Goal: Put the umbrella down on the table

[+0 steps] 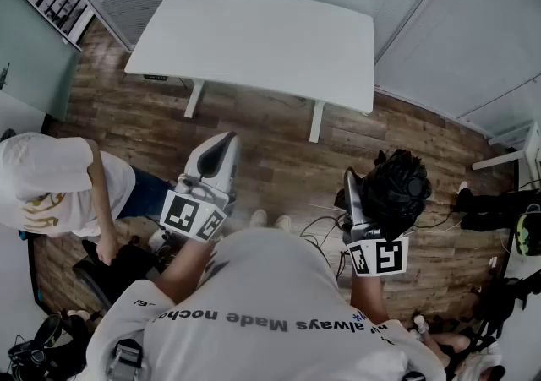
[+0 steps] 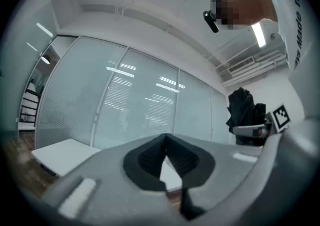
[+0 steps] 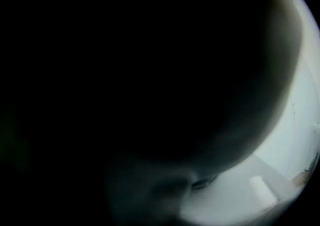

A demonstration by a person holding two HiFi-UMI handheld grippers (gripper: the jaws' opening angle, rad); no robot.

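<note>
Our shirt point(image 1: 279, 312) fills the near edge. Ahead, our right gripper point(image 1: 358, 202) is clamped on the umbrella point(image 1: 397, 189), a loose black bundle over the floor point(image 1: 279, 138), well short of the table point(image 1: 254, 33). Our left gripper point(image 1: 221, 144) is closed and empty. We judge the slack cloth could slip free or snag the table's edge, and it blocks the right gripper view.

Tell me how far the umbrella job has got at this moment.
Done: the black umbrella is gripped in the right gripper, its fabric darkening that gripper's view. In hand: it hangs over the wood floor, short of the white table. Left: laying it on the tabletop and releasing.
</note>
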